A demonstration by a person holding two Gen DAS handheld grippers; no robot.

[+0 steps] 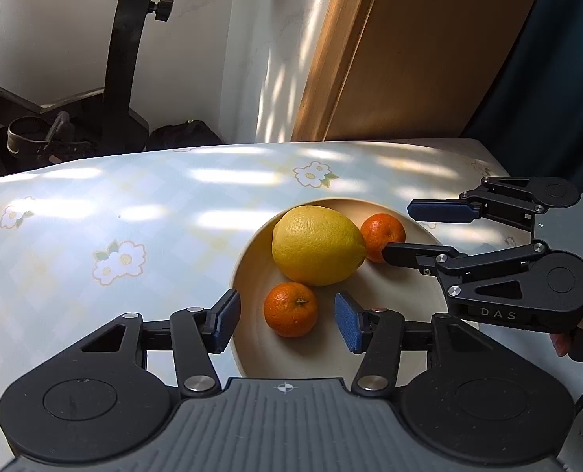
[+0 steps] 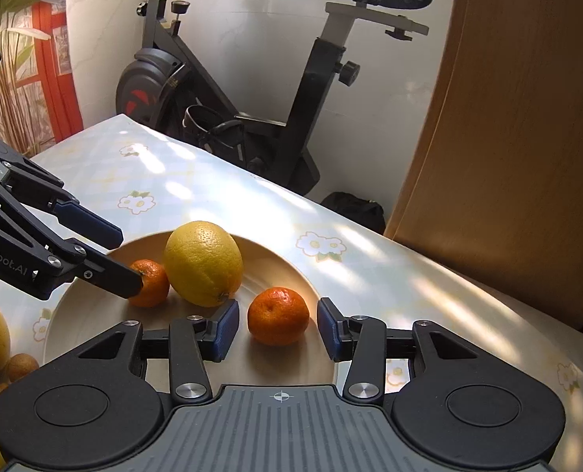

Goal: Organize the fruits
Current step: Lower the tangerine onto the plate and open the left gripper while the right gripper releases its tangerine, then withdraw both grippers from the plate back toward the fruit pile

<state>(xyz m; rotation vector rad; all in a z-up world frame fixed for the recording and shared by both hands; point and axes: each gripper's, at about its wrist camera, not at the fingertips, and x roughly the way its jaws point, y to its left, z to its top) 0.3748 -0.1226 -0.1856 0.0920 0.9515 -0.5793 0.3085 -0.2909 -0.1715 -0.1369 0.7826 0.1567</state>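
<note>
The cream bowl is crowded: a large lemon fills its middle, with one mandarin near the left gripper and another mandarin toward the right gripper. Each gripper's pads stand apart from the mandarin between them, with gaps on both sides. The lemon blocks passage between the two mandarins. The flowered tablecloth left of the bowl lies free. Far behind, an exercise bike and a wooden panel close off the table's far edge.

Yellow lemon, two orange mandarins, beige bowl; tablecloth pale blue-yellow check (white flowers).
</note>
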